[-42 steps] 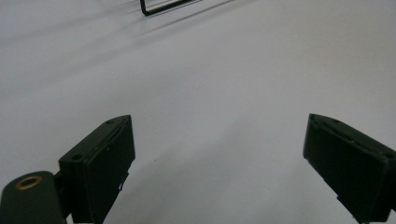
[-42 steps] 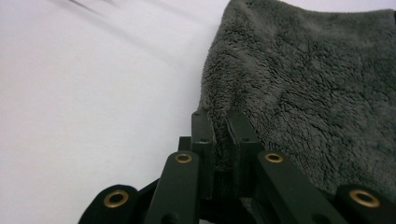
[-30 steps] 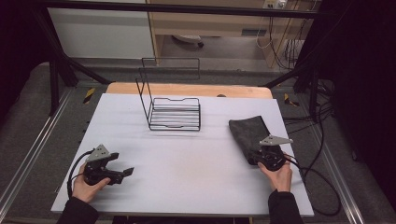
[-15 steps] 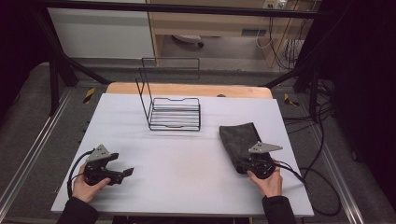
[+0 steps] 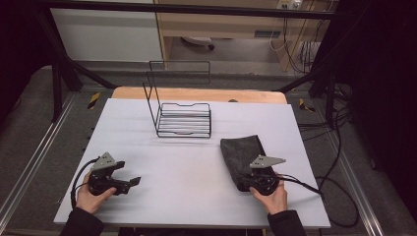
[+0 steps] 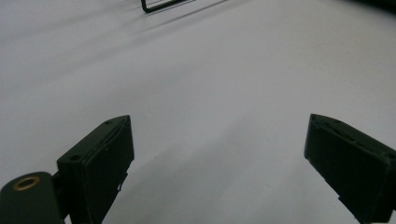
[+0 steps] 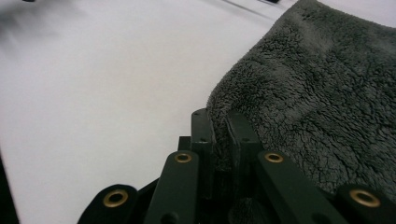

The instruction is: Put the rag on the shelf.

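right hand-held gripper (image 7: 219,122) clamps the grey towel (image 7: 317,93) edge

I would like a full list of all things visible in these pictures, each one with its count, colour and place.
towel: one, dark grey, fluffy, lying on the right part of the table, its near edge pinched in the right gripper
wire rack: one, black, standing at the far middle of the table
table: one, white top with a wooden strip along the far edge
cables: several, black, on the floor right of the table
left gripper: one, black, fingers wide apart with nothing between them, near left of the table
right gripper: one, black, fingers closed on the towel's edge, near right
hands: two, one behind each gripper, in dark sleeves
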Motion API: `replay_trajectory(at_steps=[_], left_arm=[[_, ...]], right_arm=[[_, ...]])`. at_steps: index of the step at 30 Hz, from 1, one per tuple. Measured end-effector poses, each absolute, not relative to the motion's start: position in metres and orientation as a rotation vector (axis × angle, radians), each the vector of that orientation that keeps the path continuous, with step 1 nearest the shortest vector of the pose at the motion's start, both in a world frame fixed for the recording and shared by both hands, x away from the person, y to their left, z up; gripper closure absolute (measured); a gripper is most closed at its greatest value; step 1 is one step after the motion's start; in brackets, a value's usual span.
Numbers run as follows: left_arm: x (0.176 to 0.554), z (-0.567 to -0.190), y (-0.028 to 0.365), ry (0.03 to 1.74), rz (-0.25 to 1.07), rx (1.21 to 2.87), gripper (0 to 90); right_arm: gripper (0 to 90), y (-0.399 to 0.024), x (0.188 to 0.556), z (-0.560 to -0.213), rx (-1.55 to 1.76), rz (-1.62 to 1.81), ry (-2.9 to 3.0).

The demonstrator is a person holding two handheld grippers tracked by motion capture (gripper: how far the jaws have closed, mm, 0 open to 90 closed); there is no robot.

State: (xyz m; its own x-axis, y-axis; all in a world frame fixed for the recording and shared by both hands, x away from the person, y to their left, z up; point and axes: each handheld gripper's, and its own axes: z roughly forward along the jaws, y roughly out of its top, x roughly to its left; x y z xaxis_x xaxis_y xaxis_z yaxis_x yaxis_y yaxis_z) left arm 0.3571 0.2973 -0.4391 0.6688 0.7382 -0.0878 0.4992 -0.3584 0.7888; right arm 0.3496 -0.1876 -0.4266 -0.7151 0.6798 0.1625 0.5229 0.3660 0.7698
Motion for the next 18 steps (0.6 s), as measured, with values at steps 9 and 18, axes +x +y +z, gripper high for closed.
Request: replay_trajectory(at_steps=[9,18], left_arm=[[0.357,-0.439,0.297,0.960,0.357,2.034,8.5],[0.357,-0.439,0.297,0.959,0.358,2.038,8.4]], right_arm=[[83.6,-0.161,0.346,-0.429,1.075,1.341,2.463],[83.6,-0.129,0.346,-0.433,1.037,1.369,2.489]])
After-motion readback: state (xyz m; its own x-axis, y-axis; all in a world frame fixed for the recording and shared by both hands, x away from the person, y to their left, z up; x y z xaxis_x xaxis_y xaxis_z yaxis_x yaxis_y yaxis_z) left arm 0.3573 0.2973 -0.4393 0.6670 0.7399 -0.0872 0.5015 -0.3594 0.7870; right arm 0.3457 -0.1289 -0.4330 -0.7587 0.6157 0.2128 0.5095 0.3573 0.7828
